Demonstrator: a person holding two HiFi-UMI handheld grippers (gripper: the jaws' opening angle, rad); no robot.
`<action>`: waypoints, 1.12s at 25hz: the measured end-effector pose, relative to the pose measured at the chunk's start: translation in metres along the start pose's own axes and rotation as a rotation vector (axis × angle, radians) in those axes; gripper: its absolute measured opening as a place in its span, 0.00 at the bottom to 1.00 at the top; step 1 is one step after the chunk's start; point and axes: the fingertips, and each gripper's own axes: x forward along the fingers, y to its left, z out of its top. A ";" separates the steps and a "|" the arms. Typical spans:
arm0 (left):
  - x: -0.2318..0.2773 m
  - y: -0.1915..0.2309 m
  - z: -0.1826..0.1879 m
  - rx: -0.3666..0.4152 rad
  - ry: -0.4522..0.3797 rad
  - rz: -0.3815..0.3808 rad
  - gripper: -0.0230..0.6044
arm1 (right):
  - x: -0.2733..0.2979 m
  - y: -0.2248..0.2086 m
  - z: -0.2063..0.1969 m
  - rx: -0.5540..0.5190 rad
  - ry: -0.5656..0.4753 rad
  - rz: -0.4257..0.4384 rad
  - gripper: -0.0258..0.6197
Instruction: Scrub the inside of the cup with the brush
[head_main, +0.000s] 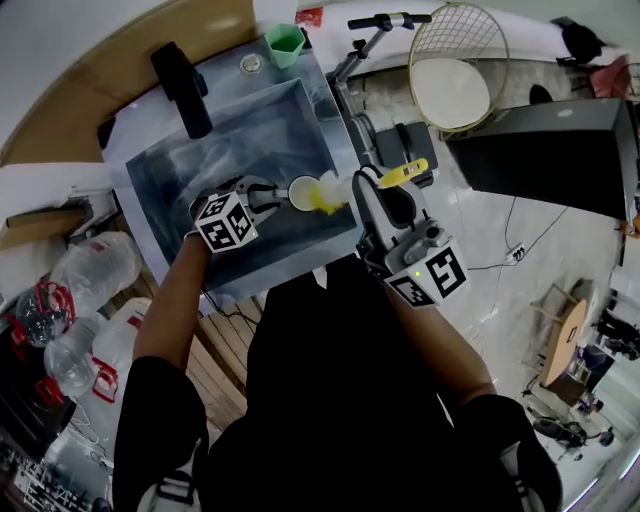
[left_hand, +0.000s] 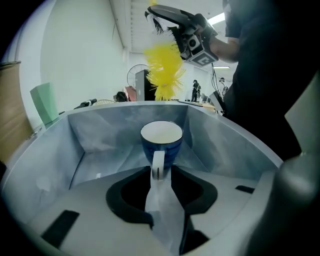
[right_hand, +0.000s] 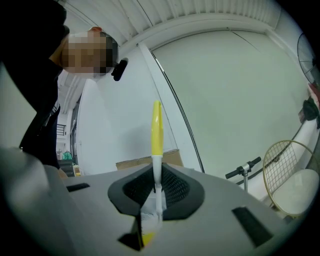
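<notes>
The left gripper (head_main: 272, 195) points down into the sink (head_main: 200, 160). In its own view (left_hand: 159, 172) the jaws stand a little apart. The white handle (left_hand: 158, 167) of the cup (left_hand: 161, 142) sits between their tips, and the gap looks slightly wider than the handle, so the pads do not clamp it. The cup is blue outside and white inside. It stands upright on the sink floor (left_hand: 100, 135), mouth up, just beyond the jaws.

The right gripper (head_main: 365, 180) is closed on the brush (head_main: 325, 192). In the right gripper view (right_hand: 156, 185) the thin white and yellow stem (right_hand: 156, 130) runs straight up between the pressed jaws. From the head view, the yellow bristles lie just beside the rim of the cup (head_main: 303, 192), on the side away from the left gripper. In the left gripper view they hang above the cup (left_hand: 164, 70), under the right gripper (left_hand: 192, 40).

There is one cup and one brush, and there are two grippers. Each gripper carries one cube (head_main: 228, 222) with black-and-white square markers.

Past the sink's far corner stands one green beaker (head_main: 285, 42). Beyond the right gripper are a scooter handlebar (head_main: 390, 20) and a round racket (head_main: 460, 65). Two clear plastic bottles (head_main: 100, 265) with red labels lie at the left, their print too small to read.
</notes>
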 end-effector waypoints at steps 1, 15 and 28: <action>0.001 -0.001 -0.001 0.000 -0.003 -0.004 0.25 | 0.001 -0.001 -0.003 0.002 0.003 -0.006 0.12; 0.002 0.007 -0.001 -0.010 -0.047 0.012 0.16 | 0.022 0.009 -0.064 -0.045 0.071 0.087 0.11; 0.002 0.014 -0.004 -0.055 -0.050 0.042 0.15 | 0.010 0.004 -0.144 -0.046 0.285 0.108 0.11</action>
